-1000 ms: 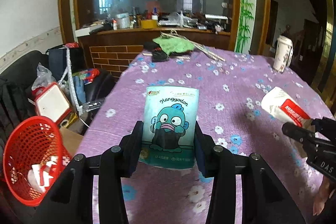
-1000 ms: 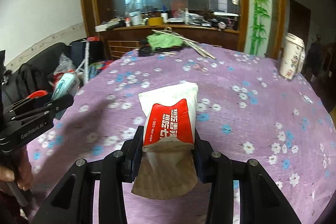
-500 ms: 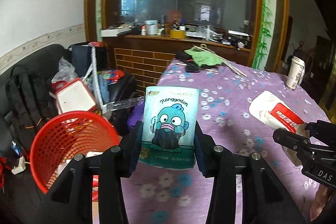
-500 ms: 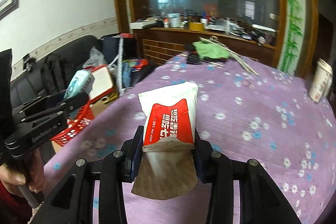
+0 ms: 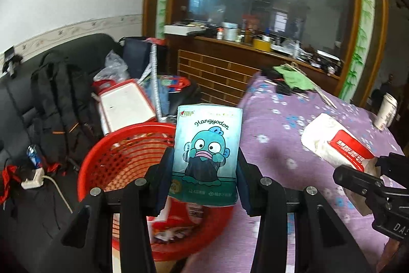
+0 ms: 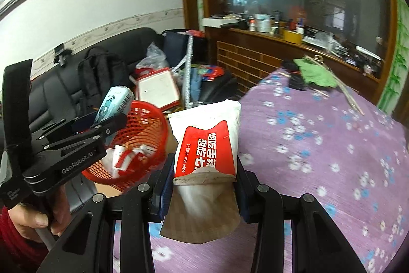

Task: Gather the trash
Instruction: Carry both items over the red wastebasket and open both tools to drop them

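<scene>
My left gripper (image 5: 203,165) is shut on a teal tissue pack (image 5: 207,152) printed with a cartoon fish, and carries it over the near rim of a red mesh basket (image 5: 122,160). My right gripper (image 6: 203,175) is shut on a white and red wet-wipe packet (image 6: 207,142) with a brown paper flap, above the left edge of the purple flowered table (image 6: 319,145). In the right wrist view the left gripper (image 6: 107,124) and its tissue pack (image 6: 112,104) hang over the red basket (image 6: 143,145), which holds white and red scraps.
A black sofa (image 5: 64,83) with a backpack, bags and a white board stands behind the basket. A paper cup (image 5: 387,110) and a green cloth (image 5: 296,77) lie on the table's far side. A white power strip (image 5: 32,179) with a cable lies on the floor.
Both grippers have swung left off the table's middle toward the red basket, each keeping its packet. The basket now sits right under the left gripper.
</scene>
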The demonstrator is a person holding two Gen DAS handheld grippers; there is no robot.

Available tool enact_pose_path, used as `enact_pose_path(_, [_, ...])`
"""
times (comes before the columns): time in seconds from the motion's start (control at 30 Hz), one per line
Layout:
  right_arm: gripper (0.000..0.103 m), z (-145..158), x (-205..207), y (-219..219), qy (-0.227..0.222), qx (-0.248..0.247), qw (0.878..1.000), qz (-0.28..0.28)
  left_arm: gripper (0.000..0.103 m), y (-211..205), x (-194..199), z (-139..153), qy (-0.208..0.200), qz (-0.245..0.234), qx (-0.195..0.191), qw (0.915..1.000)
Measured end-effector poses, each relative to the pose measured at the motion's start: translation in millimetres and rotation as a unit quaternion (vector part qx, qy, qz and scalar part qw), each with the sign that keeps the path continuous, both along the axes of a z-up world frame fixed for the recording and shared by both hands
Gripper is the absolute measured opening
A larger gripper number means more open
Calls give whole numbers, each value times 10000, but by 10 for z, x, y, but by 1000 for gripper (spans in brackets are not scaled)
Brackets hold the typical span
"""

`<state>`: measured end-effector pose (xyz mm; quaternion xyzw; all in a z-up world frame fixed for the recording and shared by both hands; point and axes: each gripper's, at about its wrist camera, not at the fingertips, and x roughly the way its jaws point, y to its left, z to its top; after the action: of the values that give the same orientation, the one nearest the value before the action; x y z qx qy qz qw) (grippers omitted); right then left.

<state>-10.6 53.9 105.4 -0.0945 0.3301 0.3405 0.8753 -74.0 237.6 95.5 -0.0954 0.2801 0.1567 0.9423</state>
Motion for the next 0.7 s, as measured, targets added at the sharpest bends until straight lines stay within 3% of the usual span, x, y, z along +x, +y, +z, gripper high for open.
enact_pose_path(0.3, [45,-94,60,589,279,-44,9987,419,43,552,-160,-217,258,417,-207,9986])
enact_pose_path(0.7, [48,-245,270,1195,778,224,9951,570,44,768,-178,-362,362,596,-402,9968])
